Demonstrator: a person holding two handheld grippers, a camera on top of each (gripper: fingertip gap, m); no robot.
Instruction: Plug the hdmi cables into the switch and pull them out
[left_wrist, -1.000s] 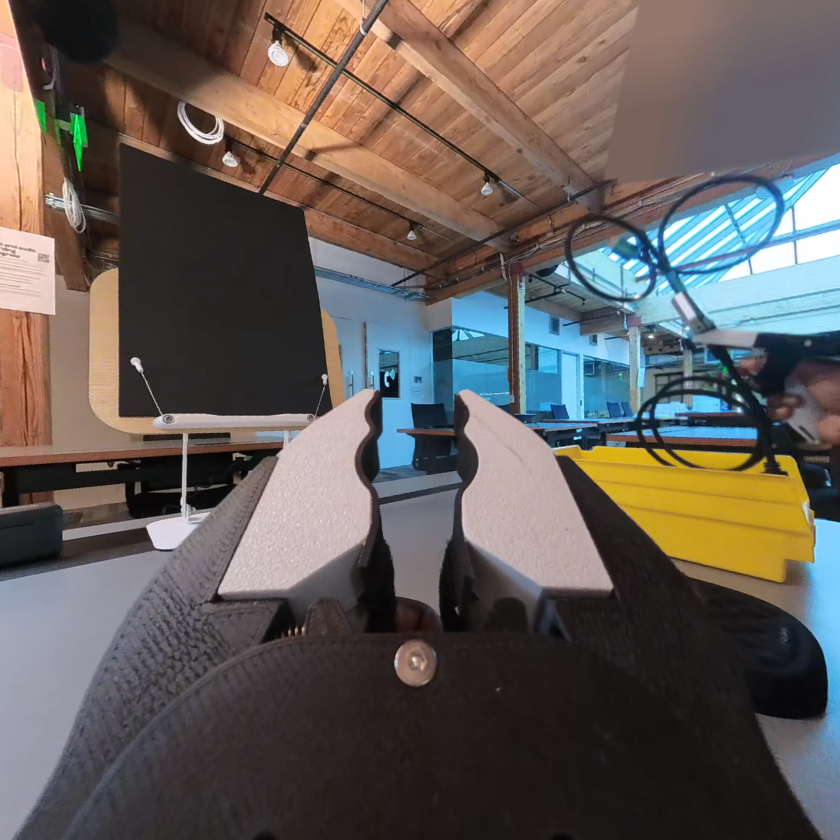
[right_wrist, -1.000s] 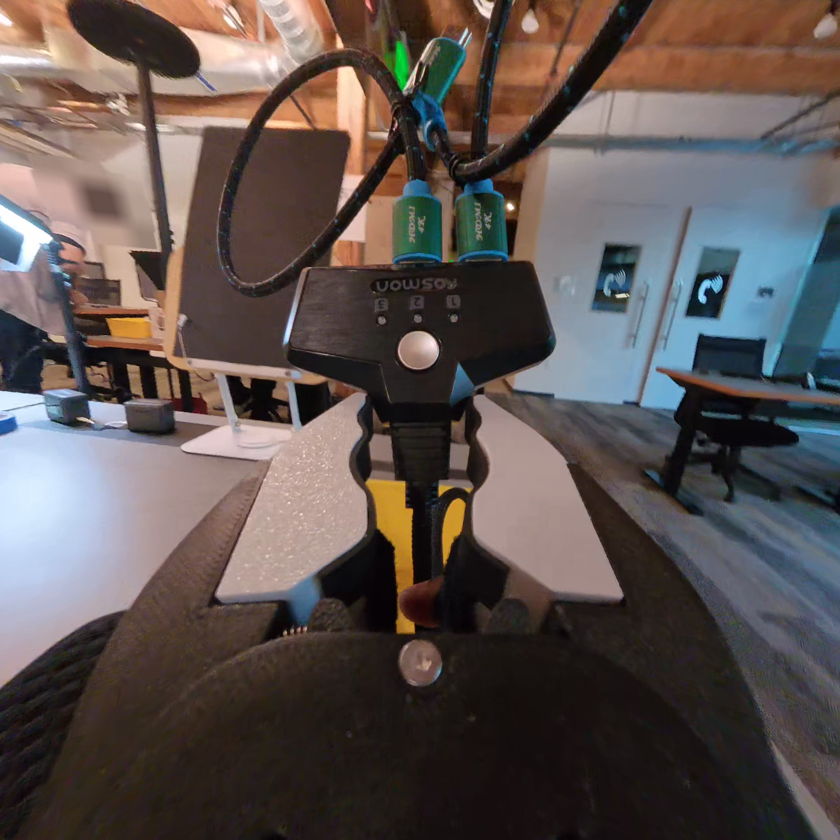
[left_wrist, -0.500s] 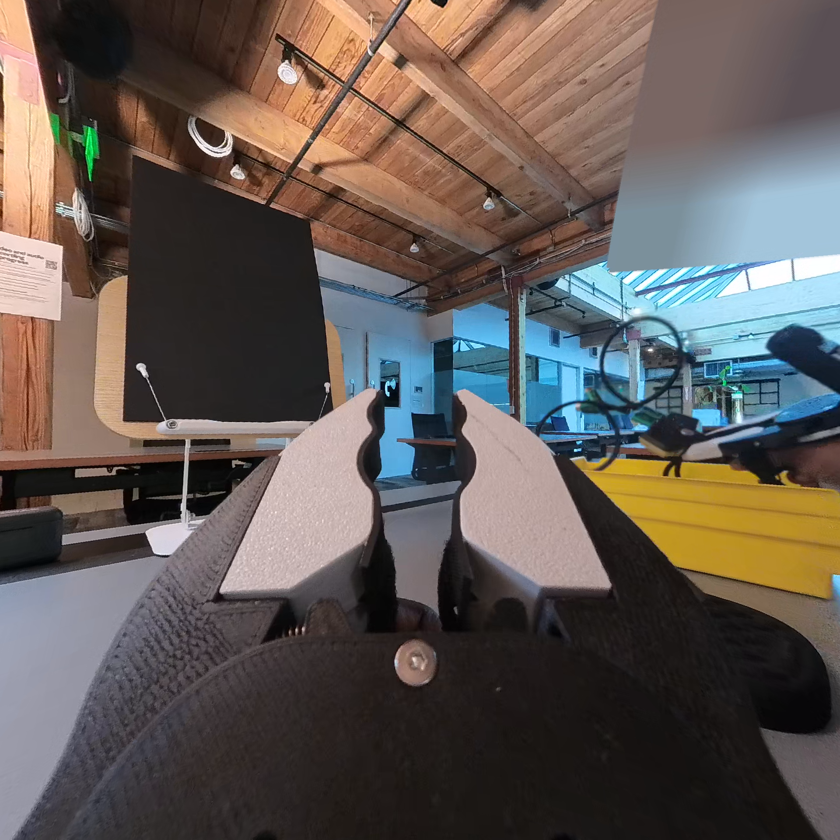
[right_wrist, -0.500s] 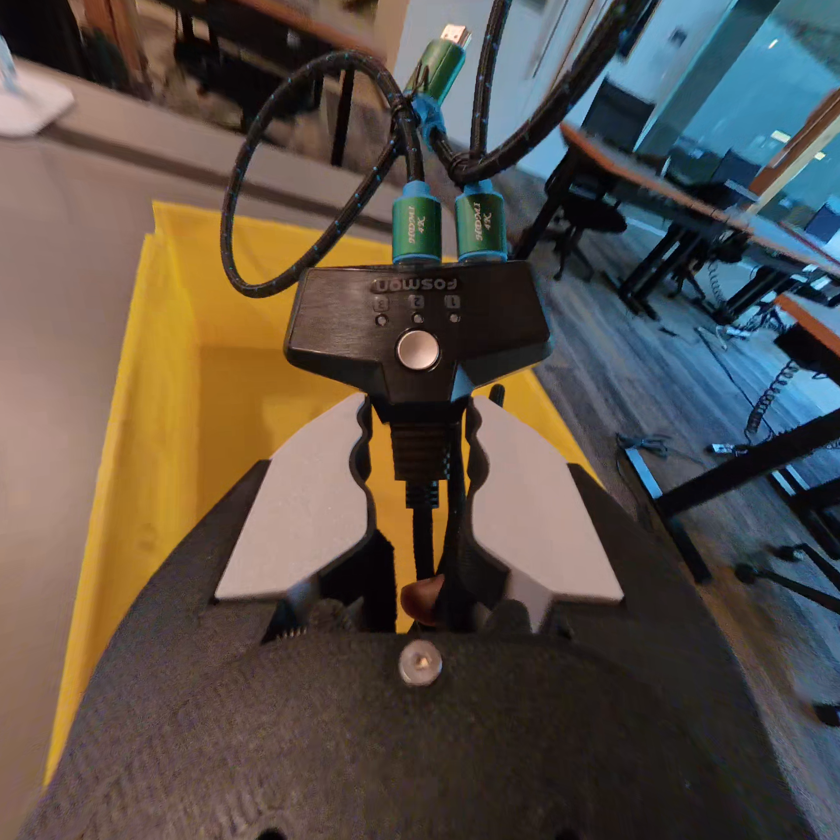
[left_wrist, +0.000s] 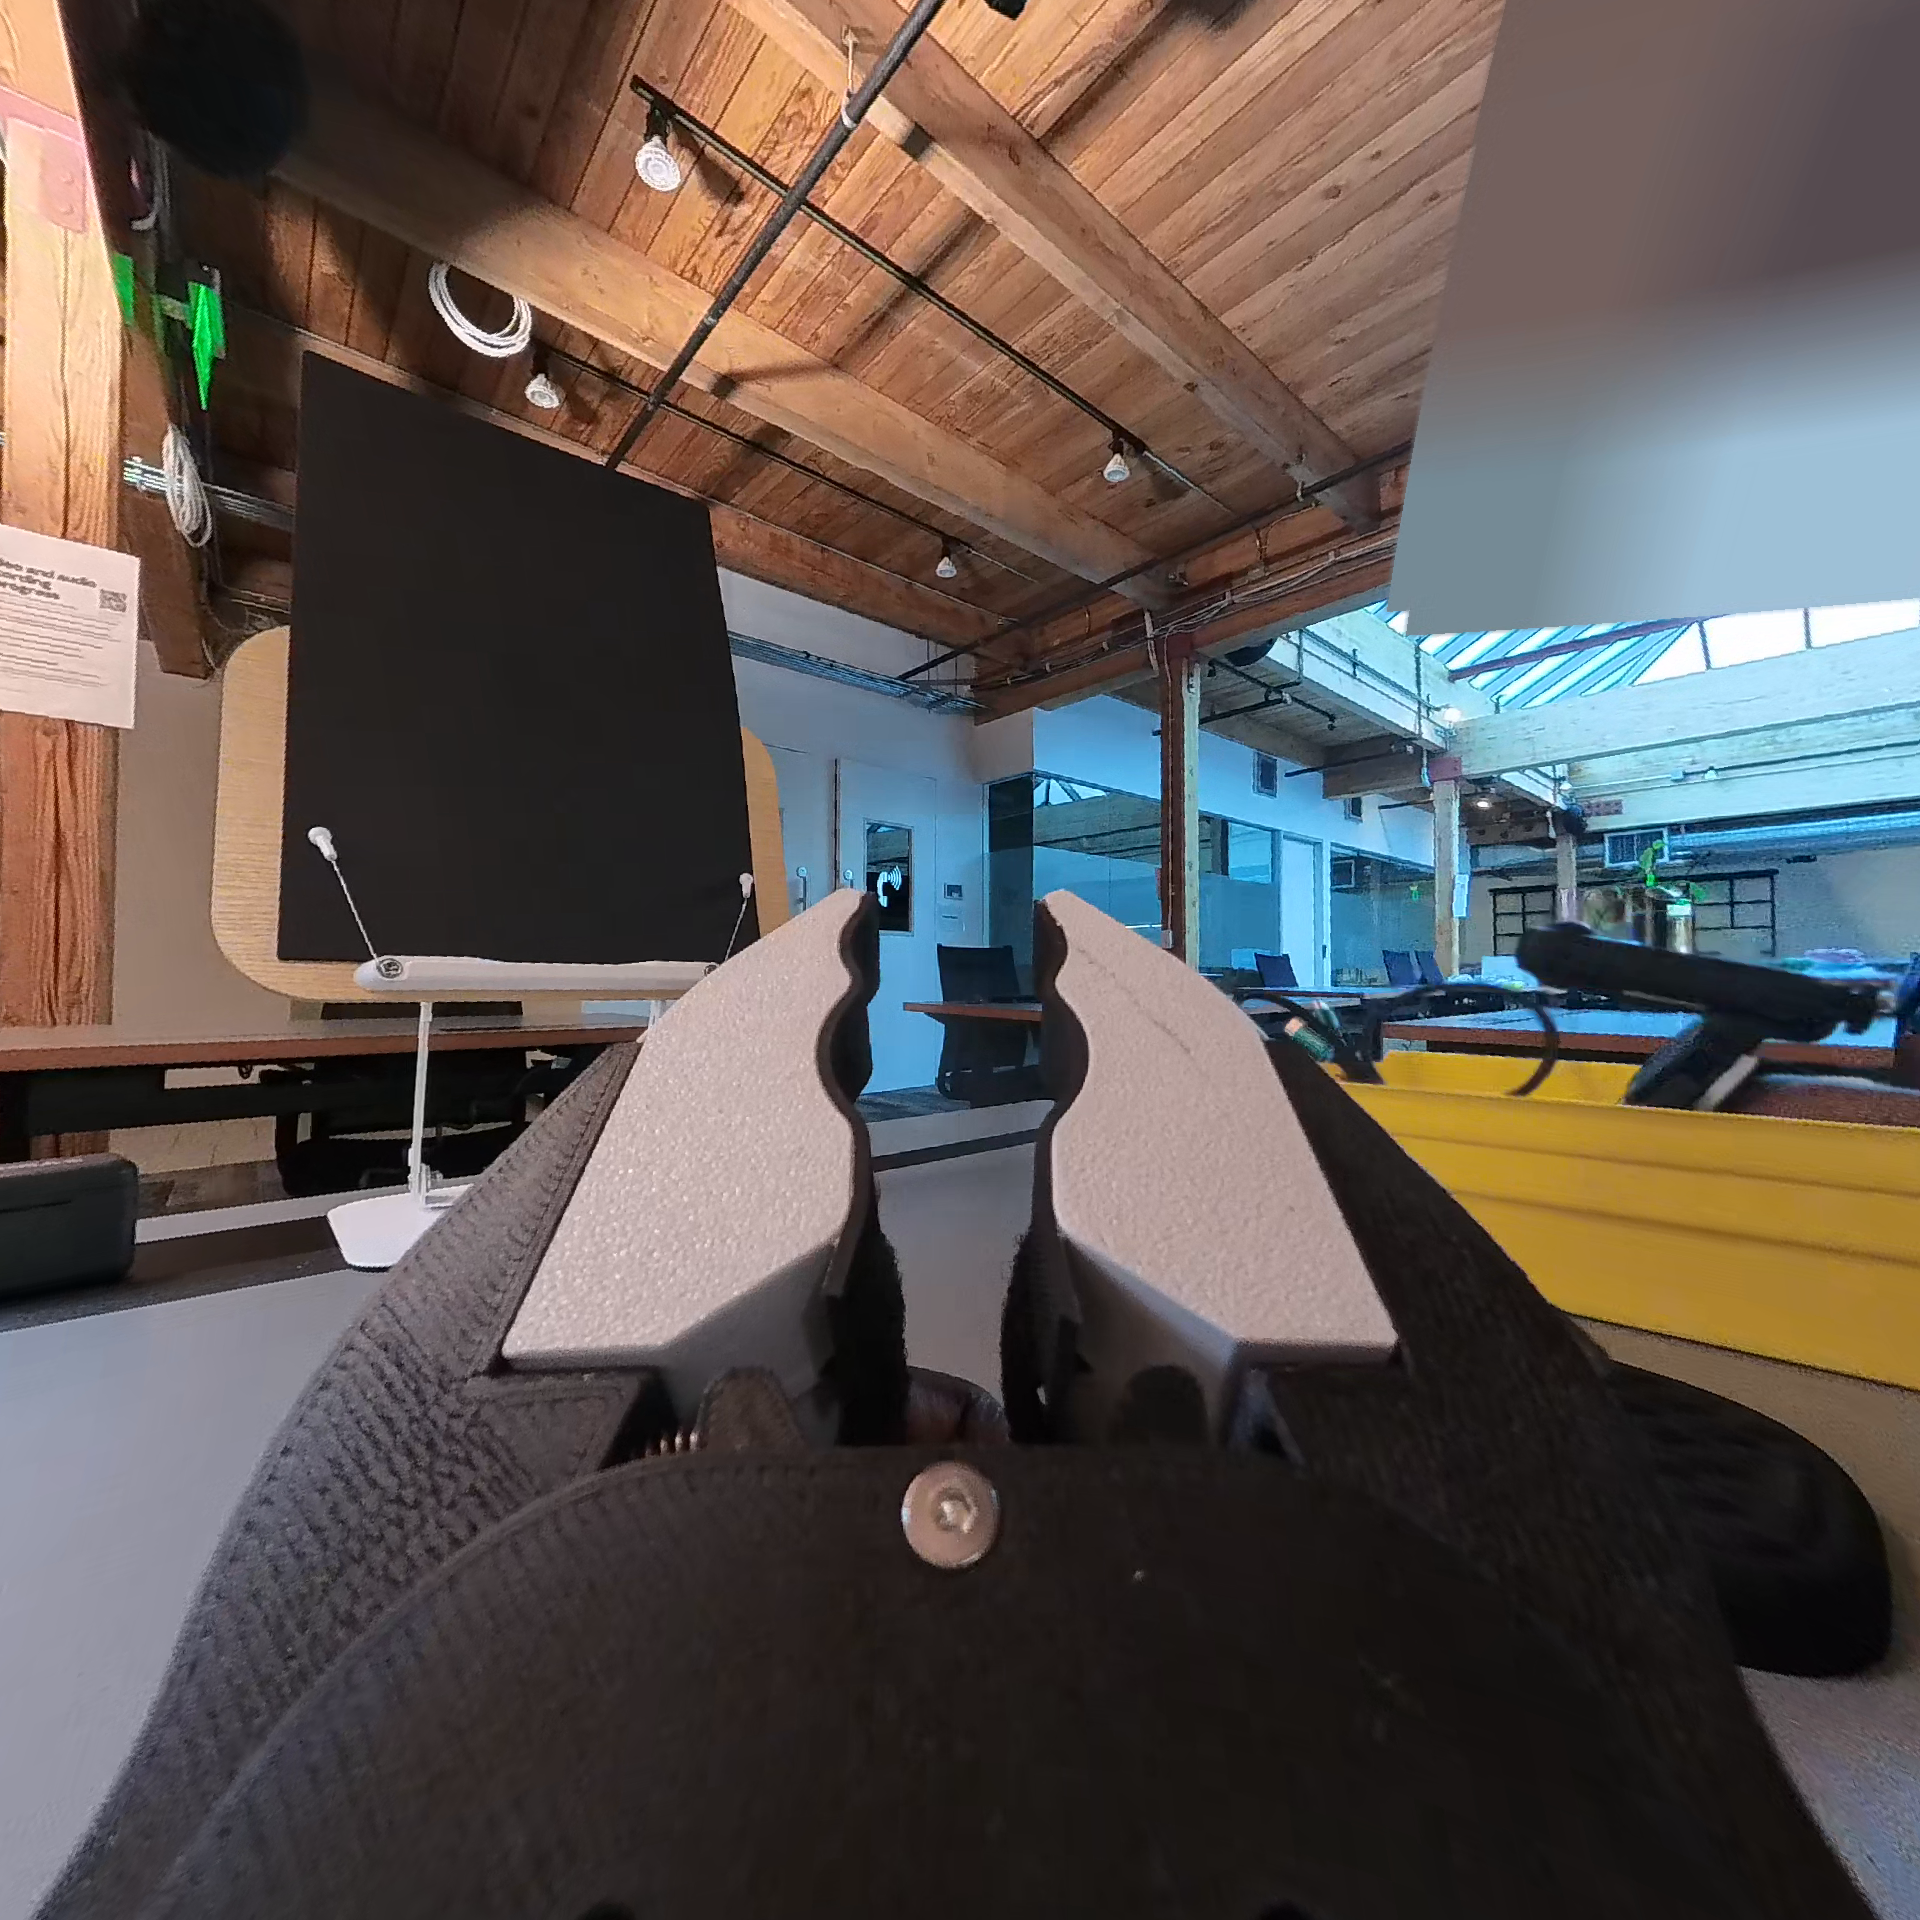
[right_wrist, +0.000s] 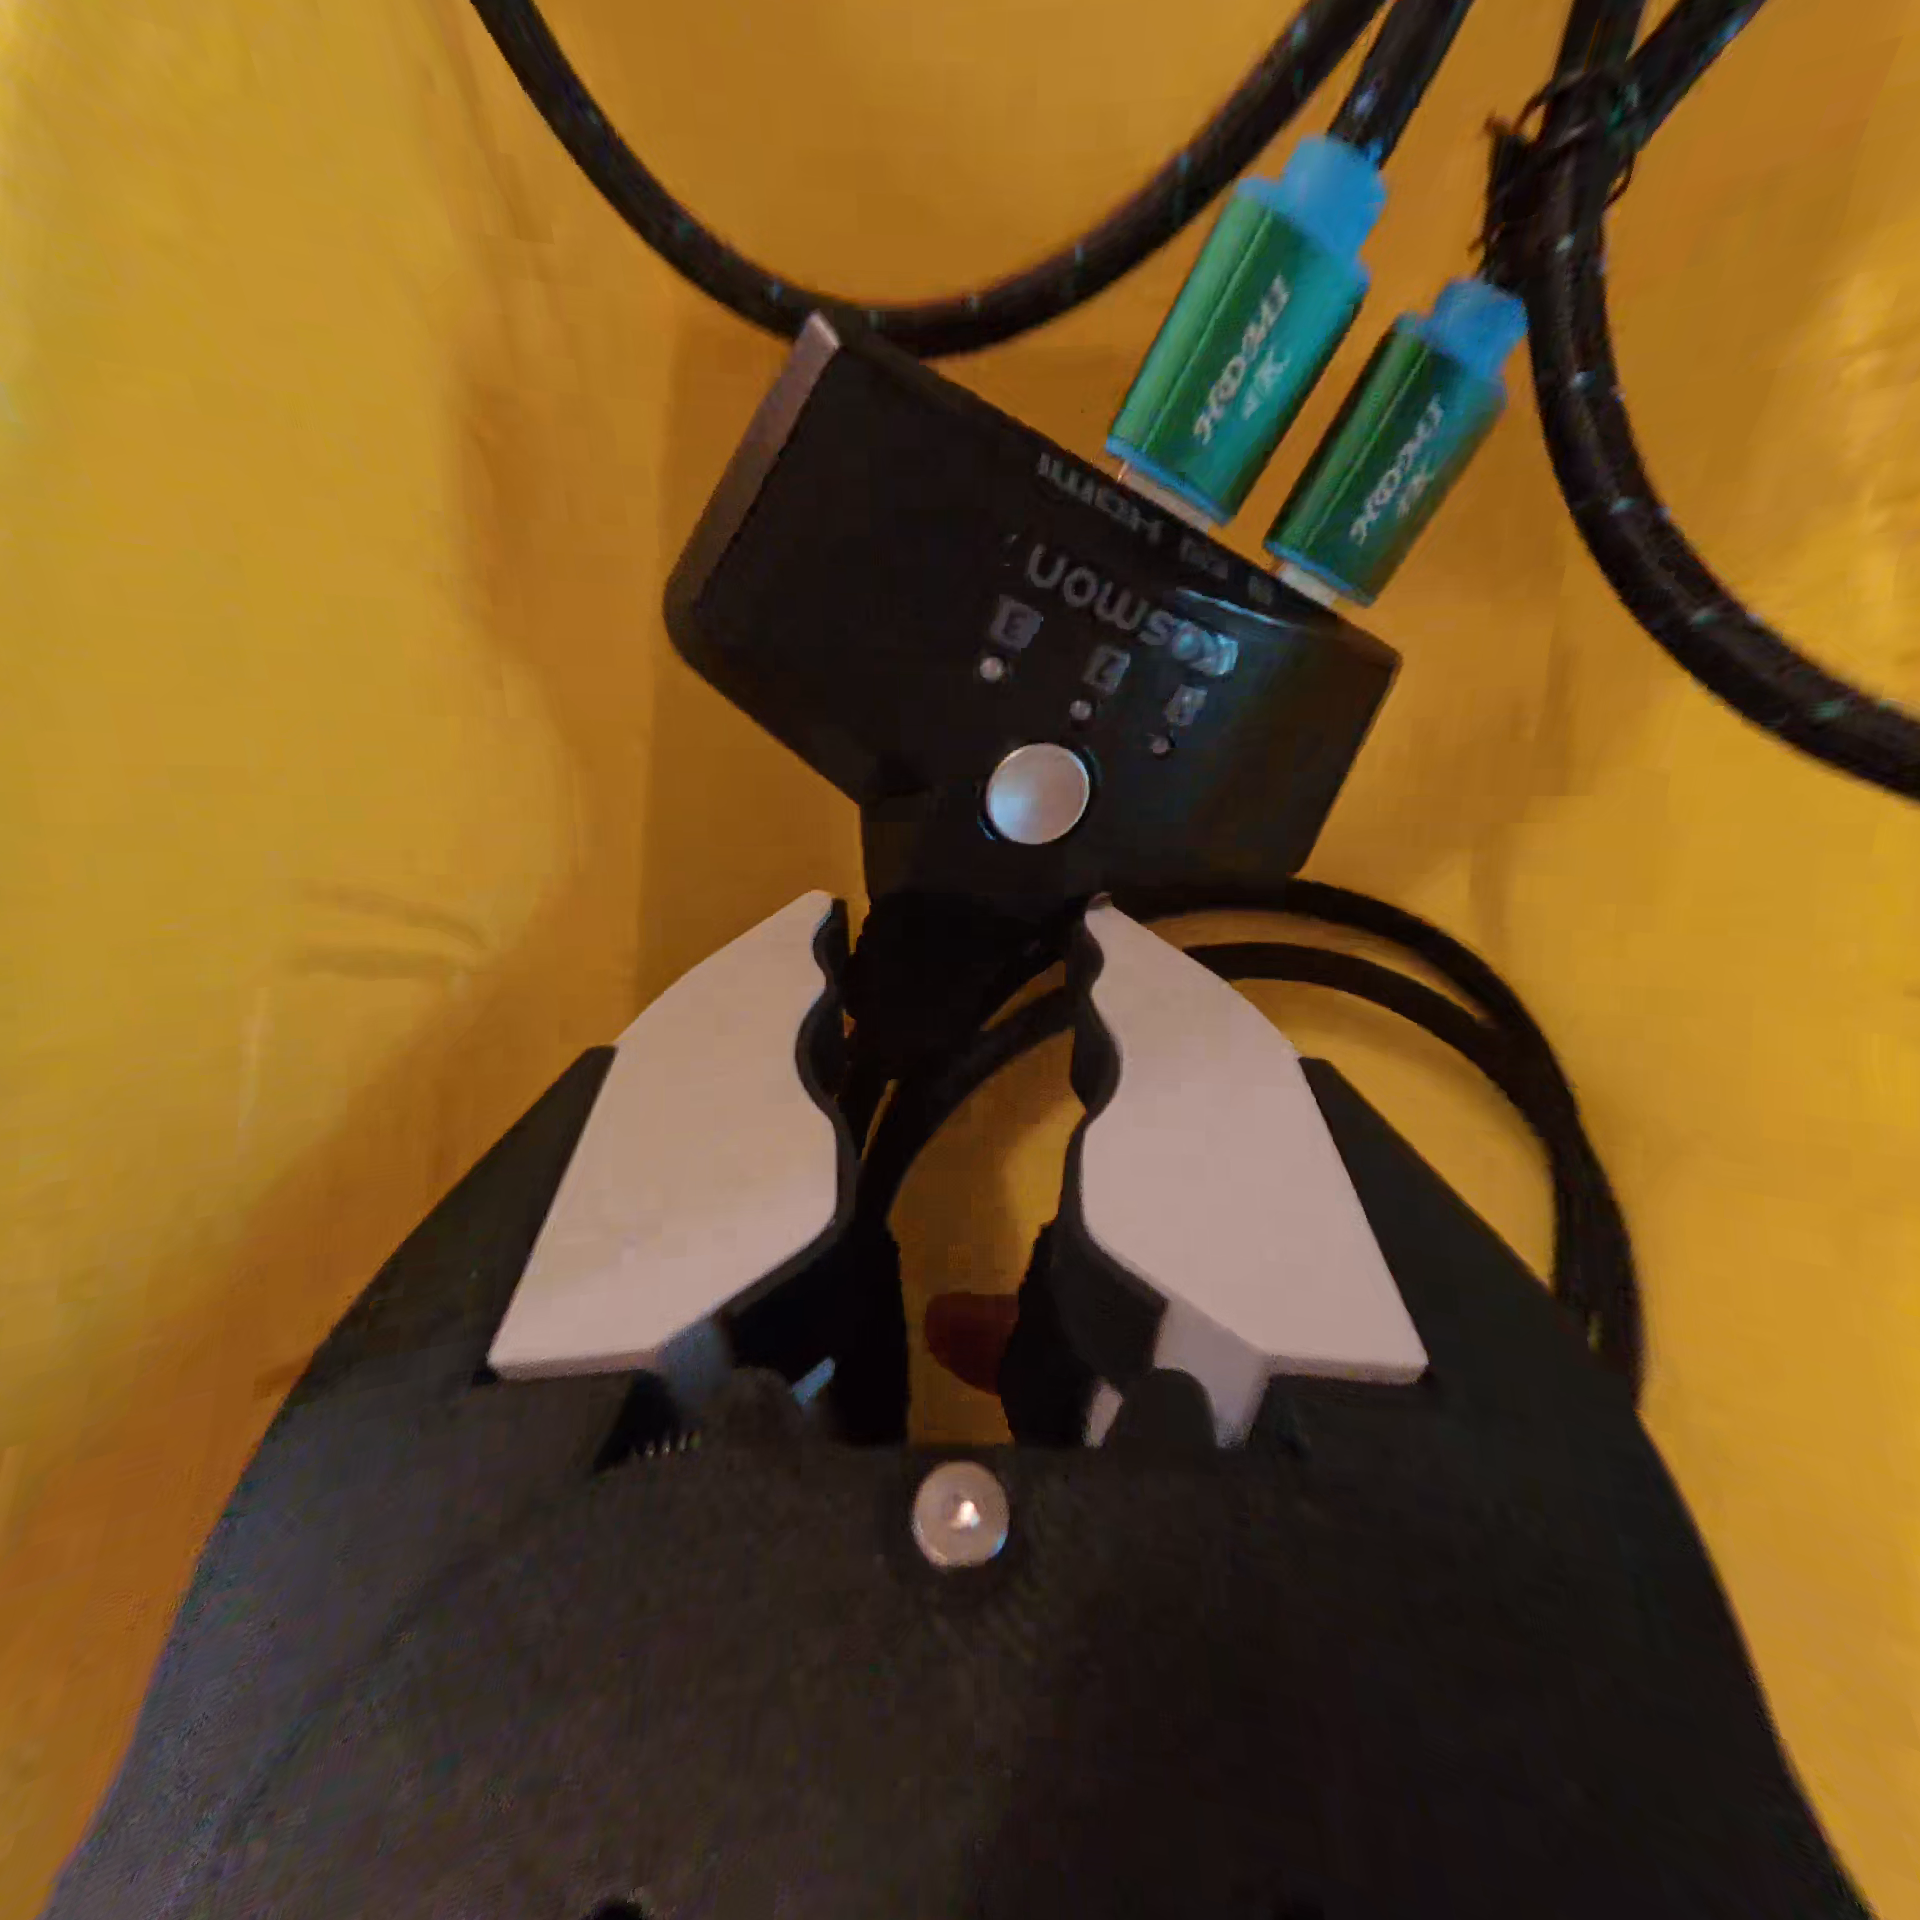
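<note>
The black HDMI switch (right_wrist: 935, 623) lies tilted inside the yellow bin (right_wrist: 312, 727). Two green HDMI plugs (right_wrist: 1236, 343) (right_wrist: 1382, 457) sit in its ports, and their black braided cables (right_wrist: 644, 208) loop around it. My right gripper (right_wrist: 956, 925) points down into the bin, shut on the switch's narrow tail end. My left gripper (left_wrist: 951, 914) rests low on the grey table (left_wrist: 156, 1455). Its jaws stand a narrow gap apart with nothing between them. In the left wrist view the right gripper's black body (left_wrist: 1704, 997) shows above the bin's rim (left_wrist: 1662, 1226).
A black panel on a white stand (left_wrist: 499, 727) stands at the far left of the table. A dark case (left_wrist: 62, 1221) lies at the left edge. Office desks and chairs fill the background. There is about 45 cm between the tips of the two grippers.
My right gripper has swung down from high above the table into the yellow bin with the switch and cables, and the switch has tilted between the jaws. My left gripper has stayed put.
</note>
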